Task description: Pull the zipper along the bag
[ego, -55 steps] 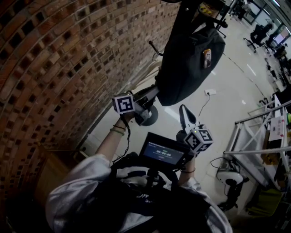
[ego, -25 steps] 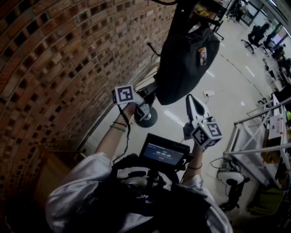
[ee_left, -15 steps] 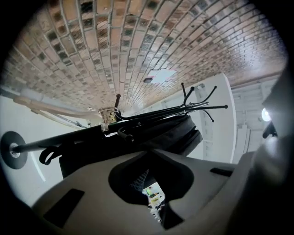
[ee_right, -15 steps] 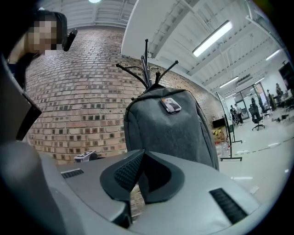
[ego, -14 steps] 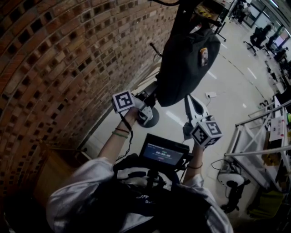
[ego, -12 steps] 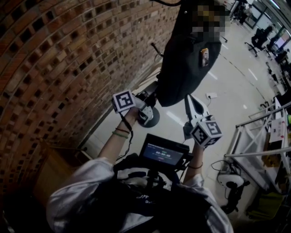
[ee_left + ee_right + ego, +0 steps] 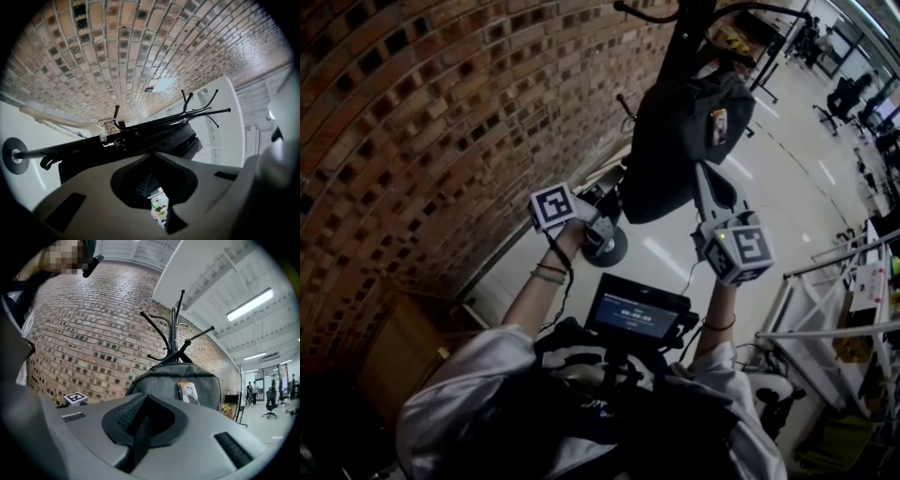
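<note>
While the grey fabric backpack (image 7: 680, 131) hung by its top from the black metal coat stand (image 7: 687, 28) against the red brick wall (image 7: 412, 122), both grippers were up at its lower half.

Left gripper (image 7: 151, 157): jaws drawn together, with only a sliver of light between them nearer the camera and nothing in them. The dark bag body lay just beyond the tips. In the head view this gripper sat at the bag's lower left edge; I could not tell whether it touched the cloth.

Right gripper (image 7: 705, 174): pointed up at the lower right of the bag, jaws pressed shut along a dark seam, empty. Its own view looked square at the bag's front panel, where a small portrait card (image 7: 189, 392) was fixed.

No zipper pull could be made out in any view; it was either too small or turned away.

Judgement: this was the approach step, with the zipper not yet taken and no sign on the bag that pulling had begun. The next move would call for one pair of jaws to part, find the slider tab and close on it. The other pair would need to pin the cloth near the track, so the hanging bag did not swing or bunch as the slider ran.
</note>
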Tool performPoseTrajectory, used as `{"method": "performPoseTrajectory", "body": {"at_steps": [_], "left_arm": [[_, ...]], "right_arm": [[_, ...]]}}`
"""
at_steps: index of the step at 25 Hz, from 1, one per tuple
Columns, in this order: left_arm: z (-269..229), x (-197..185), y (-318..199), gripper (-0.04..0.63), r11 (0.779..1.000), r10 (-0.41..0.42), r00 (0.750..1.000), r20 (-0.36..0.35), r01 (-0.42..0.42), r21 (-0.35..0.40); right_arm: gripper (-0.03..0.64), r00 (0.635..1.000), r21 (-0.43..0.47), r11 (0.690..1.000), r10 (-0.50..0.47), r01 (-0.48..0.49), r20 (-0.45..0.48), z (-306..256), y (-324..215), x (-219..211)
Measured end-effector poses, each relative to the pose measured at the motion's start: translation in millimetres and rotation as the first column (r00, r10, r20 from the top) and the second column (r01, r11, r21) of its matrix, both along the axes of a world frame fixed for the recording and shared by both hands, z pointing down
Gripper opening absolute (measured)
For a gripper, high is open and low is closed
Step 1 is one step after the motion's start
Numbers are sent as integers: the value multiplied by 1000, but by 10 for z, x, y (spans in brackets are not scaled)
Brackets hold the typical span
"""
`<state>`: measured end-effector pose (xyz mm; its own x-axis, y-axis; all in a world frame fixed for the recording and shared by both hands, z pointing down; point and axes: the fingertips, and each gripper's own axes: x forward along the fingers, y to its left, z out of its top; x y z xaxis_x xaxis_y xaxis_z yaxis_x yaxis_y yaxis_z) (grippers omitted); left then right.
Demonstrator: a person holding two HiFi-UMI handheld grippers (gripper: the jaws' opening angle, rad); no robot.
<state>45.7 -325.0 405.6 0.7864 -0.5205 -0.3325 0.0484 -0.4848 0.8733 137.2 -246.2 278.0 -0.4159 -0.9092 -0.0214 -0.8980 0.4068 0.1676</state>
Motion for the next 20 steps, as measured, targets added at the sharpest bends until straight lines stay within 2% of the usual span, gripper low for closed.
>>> {"method": "performPoseTrajectory", "body": {"at_steps": [2,5,9,11,16,20], "left_arm": [[-25,-8,0,14,1000,-11,1000,-16,11,-10],[-66,-7,0,14,1000,-22,1000,-20,22,-10],[-107,-14,-9,14,999,-38,999,3,38,-4],[-155,-6,-8,15,999,-39,999,3,39,6],[-232,-8,-2,14,999,-41,999,-9,41,21],[-256,-10,12,14,996,-63,996,68,59,64]], "right_arm": [[11,1000,36,999,-14,15,-26,-148,-59,-1],[54,998,51,998,-42,44,-52,-365,-127,-90],[66,994,84,994,-62,70,-86,-553,-250,-150],[89,992,64,995,-68,75,-106,-625,-284,-231],[89,988,60,996,-60,69,-141,-672,-392,-277],[100,987,45,997,-50,57,-152,-669,-428,-264]]}}
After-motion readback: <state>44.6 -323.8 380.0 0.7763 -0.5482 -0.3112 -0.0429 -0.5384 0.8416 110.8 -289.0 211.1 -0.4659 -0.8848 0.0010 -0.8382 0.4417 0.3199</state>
